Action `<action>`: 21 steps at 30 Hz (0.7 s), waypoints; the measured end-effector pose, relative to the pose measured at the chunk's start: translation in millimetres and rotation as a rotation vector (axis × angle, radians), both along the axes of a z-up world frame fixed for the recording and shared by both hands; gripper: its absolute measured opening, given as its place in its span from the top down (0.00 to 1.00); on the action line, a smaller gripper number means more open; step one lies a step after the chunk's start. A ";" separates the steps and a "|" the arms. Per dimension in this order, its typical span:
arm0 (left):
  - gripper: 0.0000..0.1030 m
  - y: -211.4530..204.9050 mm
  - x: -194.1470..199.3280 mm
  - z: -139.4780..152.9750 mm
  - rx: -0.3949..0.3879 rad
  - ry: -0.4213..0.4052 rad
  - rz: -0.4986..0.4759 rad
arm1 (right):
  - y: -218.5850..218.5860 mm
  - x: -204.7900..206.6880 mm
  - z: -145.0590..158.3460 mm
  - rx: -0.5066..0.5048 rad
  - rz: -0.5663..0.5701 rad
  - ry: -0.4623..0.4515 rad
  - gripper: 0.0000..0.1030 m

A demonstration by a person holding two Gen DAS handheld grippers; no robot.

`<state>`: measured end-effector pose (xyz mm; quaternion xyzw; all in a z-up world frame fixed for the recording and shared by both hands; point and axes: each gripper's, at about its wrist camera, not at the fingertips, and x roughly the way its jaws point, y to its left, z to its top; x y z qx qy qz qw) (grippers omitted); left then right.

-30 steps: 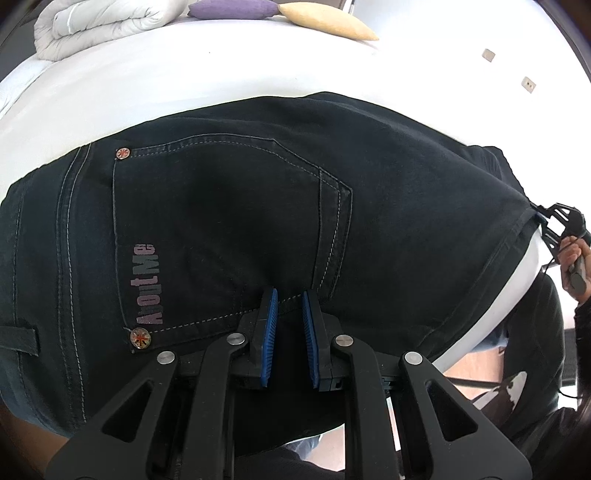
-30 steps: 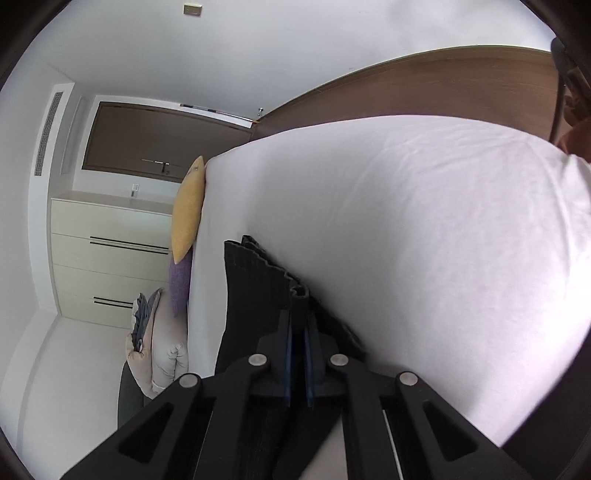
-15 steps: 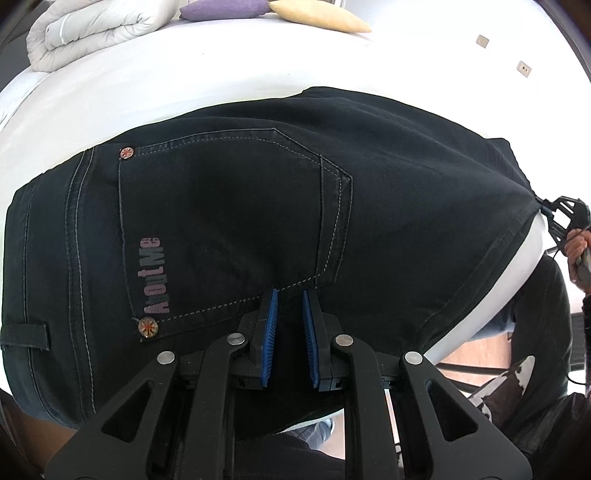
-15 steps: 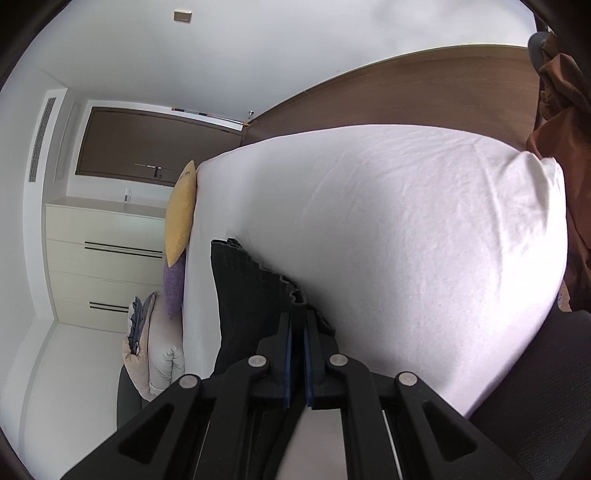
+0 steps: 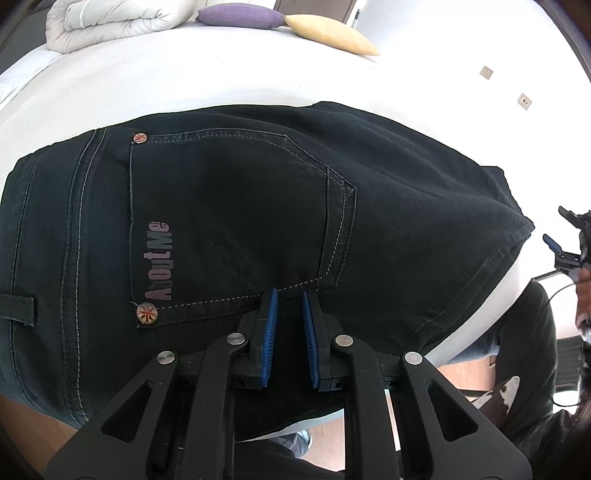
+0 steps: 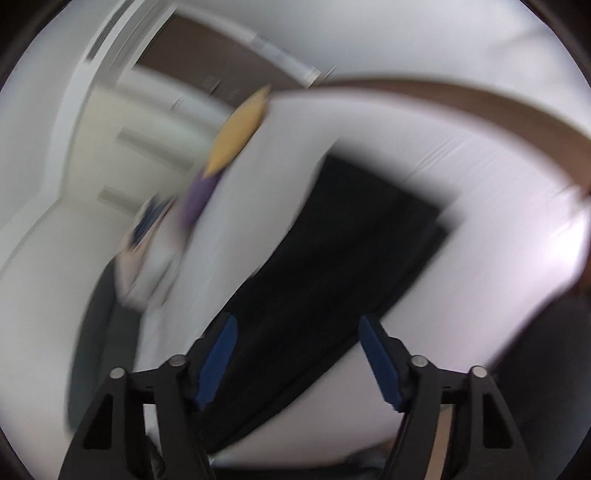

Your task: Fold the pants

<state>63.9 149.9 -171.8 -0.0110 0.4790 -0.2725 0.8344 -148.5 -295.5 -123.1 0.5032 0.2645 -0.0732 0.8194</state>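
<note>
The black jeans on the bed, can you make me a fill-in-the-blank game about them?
1. The black jeans lie on a ____ bed sheet.
2. The words on the back pocket read ____.
3. Next to the purple cushion lies a ____ cushion.
4. The right gripper has nothing between its ____ pads.

Missing words: white; About Me; yellow; blue

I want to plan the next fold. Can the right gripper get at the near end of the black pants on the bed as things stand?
Probably yes. The right gripper has its jaws opening with nothing between them, and the black pants lie flat on the white bed just ahead, uncovered. The view is blurred.
</note>
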 end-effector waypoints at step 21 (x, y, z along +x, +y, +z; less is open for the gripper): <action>0.86 -4.9 1.4 0.0 0.012 -0.002 -0.020 | 108.6 113.9 -97.2 0.389 0.312 0.131 0.59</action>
